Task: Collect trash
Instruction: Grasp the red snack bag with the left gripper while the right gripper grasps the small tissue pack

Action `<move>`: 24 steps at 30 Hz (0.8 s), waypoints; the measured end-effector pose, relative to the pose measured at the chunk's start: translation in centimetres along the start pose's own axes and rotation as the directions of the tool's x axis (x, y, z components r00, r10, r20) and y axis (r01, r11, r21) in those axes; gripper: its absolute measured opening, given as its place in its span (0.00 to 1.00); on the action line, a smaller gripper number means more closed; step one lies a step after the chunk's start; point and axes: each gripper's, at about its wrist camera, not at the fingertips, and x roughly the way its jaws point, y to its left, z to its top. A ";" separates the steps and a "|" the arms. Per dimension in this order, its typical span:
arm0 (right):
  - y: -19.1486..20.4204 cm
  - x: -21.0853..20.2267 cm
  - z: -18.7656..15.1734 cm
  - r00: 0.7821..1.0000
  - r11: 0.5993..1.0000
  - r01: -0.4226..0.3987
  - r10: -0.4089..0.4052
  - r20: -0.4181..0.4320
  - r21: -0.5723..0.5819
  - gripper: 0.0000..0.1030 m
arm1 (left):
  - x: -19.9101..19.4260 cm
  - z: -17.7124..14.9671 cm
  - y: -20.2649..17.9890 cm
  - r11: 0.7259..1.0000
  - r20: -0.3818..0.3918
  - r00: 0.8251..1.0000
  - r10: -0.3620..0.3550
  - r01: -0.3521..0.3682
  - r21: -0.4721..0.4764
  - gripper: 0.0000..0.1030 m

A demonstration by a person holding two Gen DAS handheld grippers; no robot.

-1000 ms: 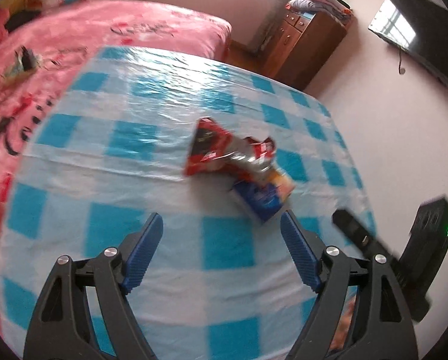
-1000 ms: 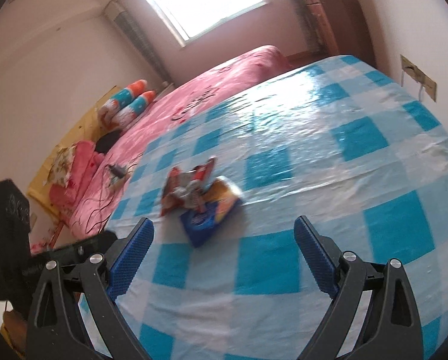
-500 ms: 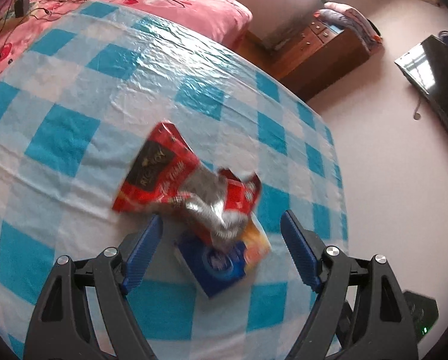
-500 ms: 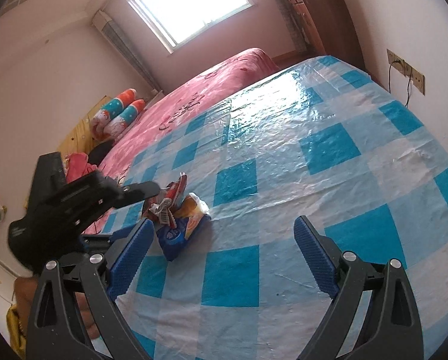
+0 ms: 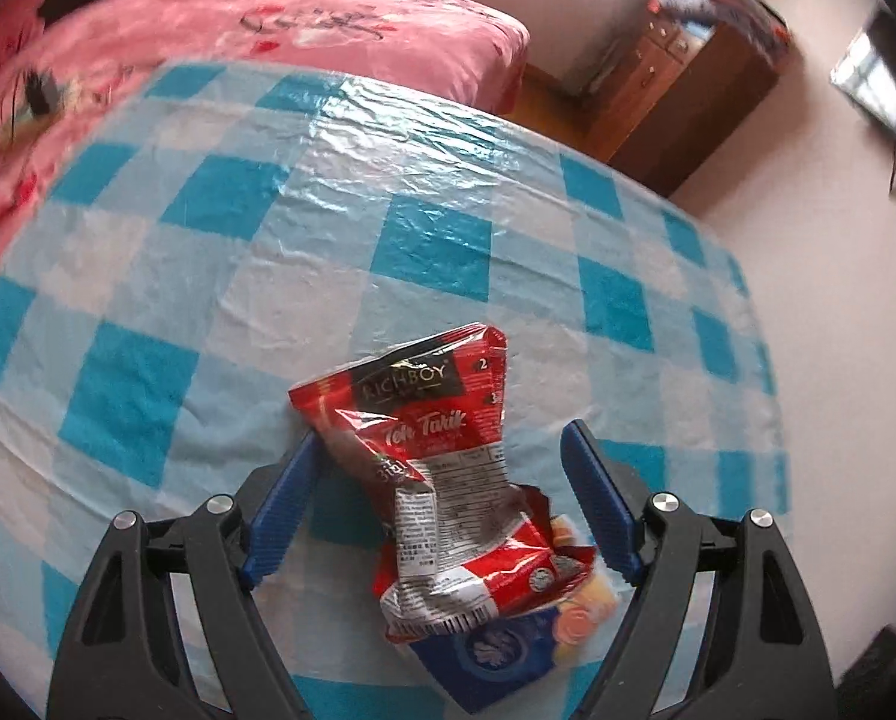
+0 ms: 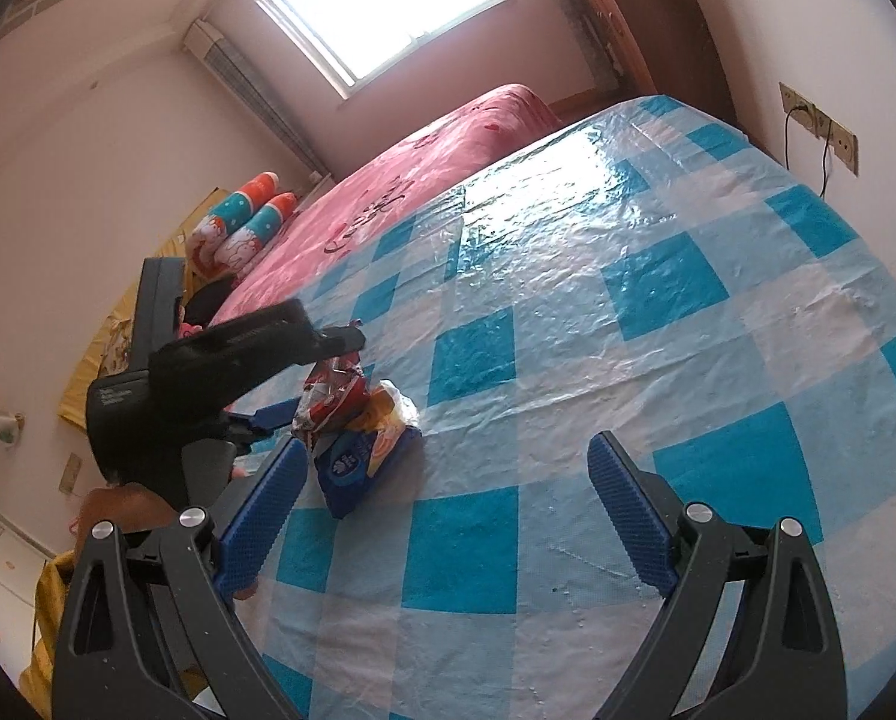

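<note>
Centrally: crumpled red wrapper [image 5: 430, 456] atop blue packet [image 5: 496, 660]; left hand-held gripper [image 5: 442, 480] wide, right hand-held gripper [image 6: 442, 510] wide.

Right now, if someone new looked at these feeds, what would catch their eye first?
The crumpled red snack wrapper lying on a blue packet, both between the open left gripper. Under them spreads the shiny blue-and-white checked tablecloth, with a pink bed behind it. The right gripper hangs open above the cloth beside the pile.
</note>
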 end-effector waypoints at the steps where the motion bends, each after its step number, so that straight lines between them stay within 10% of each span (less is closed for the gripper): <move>1: 0.0 0.1 0.0 1.000 1.000 0.000 0.000 -0.002 0.000 0.91 | 0.1 -0.2 -0.3 0.999 0.008 1.000 0.023 -0.023 0.028 0.77; 10: -0.1 0.5 0.2 1.000 1.000 0.013 -0.013 -0.012 0.004 0.91 | -1.0 -2.3 -1.8 0.968 0.069 0.995 0.070 -0.085 0.237 0.64; 24: 0.9 0.7 -0.7 0.999 0.999 0.015 -0.018 -0.052 -0.047 0.91 | -4.9 -9.0 0.7 0.969 -0.012 1.000 -0.018 0.020 0.248 0.64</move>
